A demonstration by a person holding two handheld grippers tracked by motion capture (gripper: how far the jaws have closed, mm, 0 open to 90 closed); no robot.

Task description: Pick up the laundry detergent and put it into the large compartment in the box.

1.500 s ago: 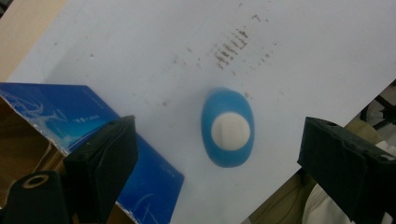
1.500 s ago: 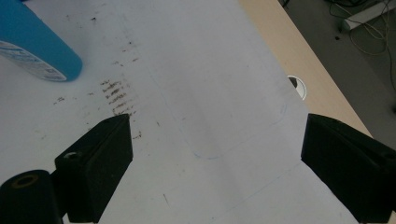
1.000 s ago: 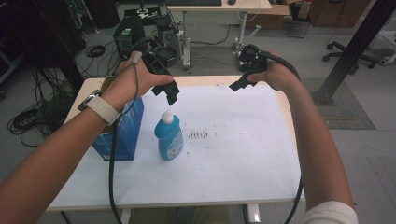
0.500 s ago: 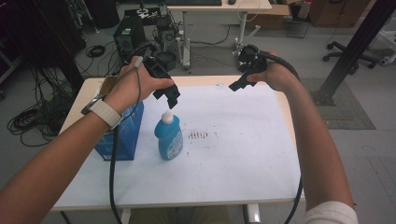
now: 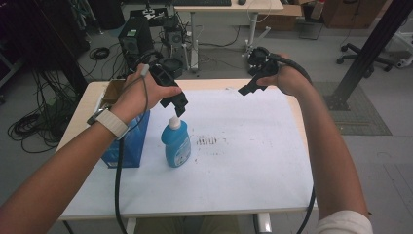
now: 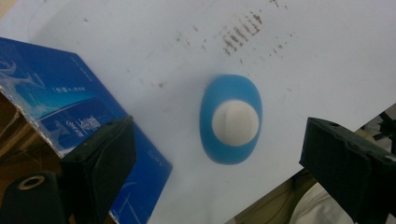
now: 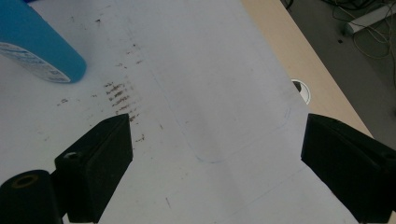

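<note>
A blue bottle (image 5: 176, 144) with a white cap (image 5: 174, 123) stands upright on the white table (image 5: 253, 161). My left gripper (image 5: 178, 105) hovers just above the cap, open, jaws pointing down. In the left gripper view the cap (image 6: 235, 122) lies between the wide-spread jaws, a little right of middle, with the blue bottle (image 6: 219, 154) shoulder around it. My right gripper (image 5: 246, 88) is held in the air over the table's far right part, open and holding nothing. Its own view shows the bottle's base (image 7: 39, 49) at the top left.
A blue carton (image 5: 127, 146) stands left of the bottle, touching or nearly touching it; it appears as a blue box (image 6: 60, 112) in the left gripper view. Dark smudges (image 5: 208, 141) mark the table right of the bottle. Cables, a computer case (image 5: 135, 39) and desks lie beyond the table.
My left gripper has moved right and down toward the bottle cap. The right gripper has barely moved.
</note>
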